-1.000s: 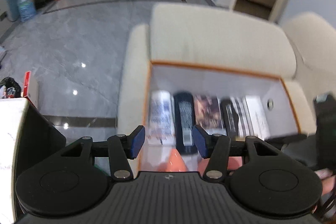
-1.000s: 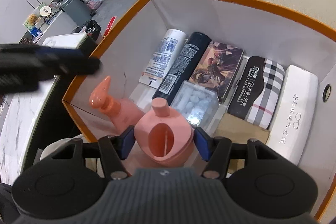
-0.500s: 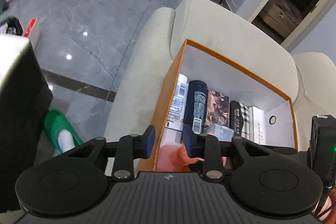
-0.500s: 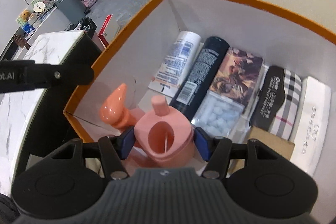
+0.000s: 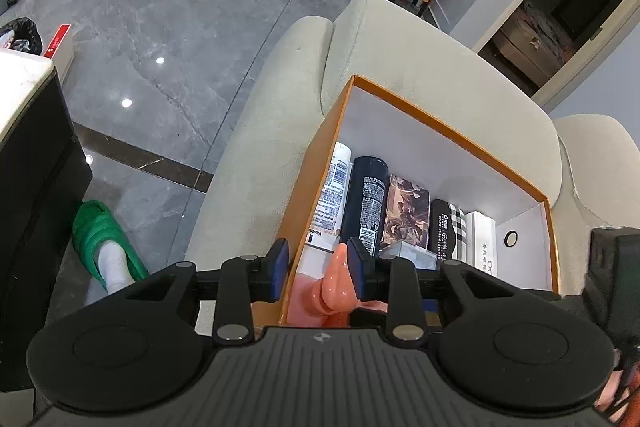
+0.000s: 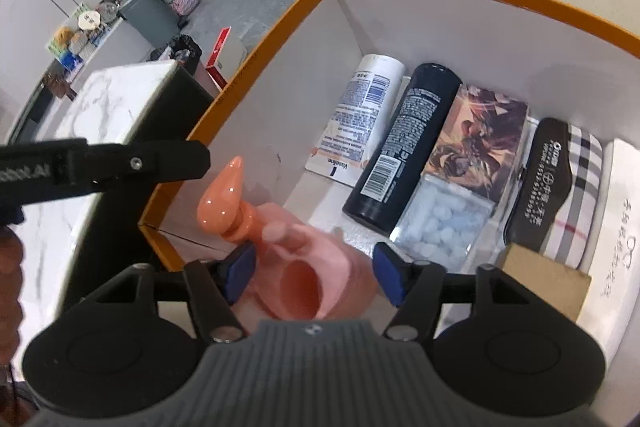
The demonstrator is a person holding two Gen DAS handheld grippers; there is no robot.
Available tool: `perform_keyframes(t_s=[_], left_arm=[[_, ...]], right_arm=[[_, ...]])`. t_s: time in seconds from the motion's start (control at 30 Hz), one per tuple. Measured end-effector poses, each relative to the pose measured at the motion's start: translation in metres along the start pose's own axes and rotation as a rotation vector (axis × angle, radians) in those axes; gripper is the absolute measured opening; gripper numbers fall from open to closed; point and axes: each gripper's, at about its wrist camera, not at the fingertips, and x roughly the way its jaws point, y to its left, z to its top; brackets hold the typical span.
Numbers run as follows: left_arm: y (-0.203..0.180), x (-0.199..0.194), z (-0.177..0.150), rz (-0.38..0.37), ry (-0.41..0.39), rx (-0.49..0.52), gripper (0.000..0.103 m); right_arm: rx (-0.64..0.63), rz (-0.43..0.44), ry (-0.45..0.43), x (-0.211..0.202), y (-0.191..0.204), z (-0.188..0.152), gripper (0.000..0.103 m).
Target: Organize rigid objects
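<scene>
Inside the orange box (image 6: 256,55), five items already lie in a row while the right gripper (image 6: 314,273), jaws opening, lets go the pink bottle (image 6: 316,267); the left gripper (image 5: 316,267) clamps the box's side wall.

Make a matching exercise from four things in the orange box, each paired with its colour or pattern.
Things:
1. lotion bottle
2. spray can
3. glasses case
4. watering can

Looks:
A. black beside a plaid pattern
B. pink
C. white with blue print
D. dark navy with a barcode

Pairs: 1-C, 2-D, 3-A, 4-B
</scene>
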Motion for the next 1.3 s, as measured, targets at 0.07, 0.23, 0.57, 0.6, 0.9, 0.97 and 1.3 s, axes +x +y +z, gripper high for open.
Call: perform_keyframes(t_s=[0.07,0.23,0.57,0.6,0.9,0.97,1.3], left_arm=[[-0.001,-0.001,0.000,0.005,-0.004,-0.003,0.035],[-0.012,-0.010,0.000,0.033,-0.045,0.030,0.035],[-0.072,-0.049,0.000,0.052,-0.196,0.158,0.036],[-0.081,-0.053,-0.001,0.057,-0.215,0.171,0.036],[-0.158,-0.078,-0.050,0.098,-0.384,0.295,0.036],[-0.173,-0.075,-0.065,0.121,-0.410,0.329,0.039],[-0.211,-0.059,-0.113,0.216,-0.455,0.398,0.087]], right_arm=[[0.017,0.005,-0.013,-0.007,-0.004,-0.002,0.064],[0.100,0.047,0.004,-0.011,-0.018,-0.007,0.035],[0.112,-0.011,-0.126,-0.073,-0.038,-0.018,0.030],[0.118,-0.033,-0.144,-0.084,-0.042,-0.020,0.032],[0.097,-0.248,-0.382,-0.190,-0.063,-0.060,0.043],[0.086,-0.261,-0.416,-0.202,-0.064,-0.070,0.051],[0.074,-0.267,-0.401,-0.215,-0.068,-0.111,0.062]])
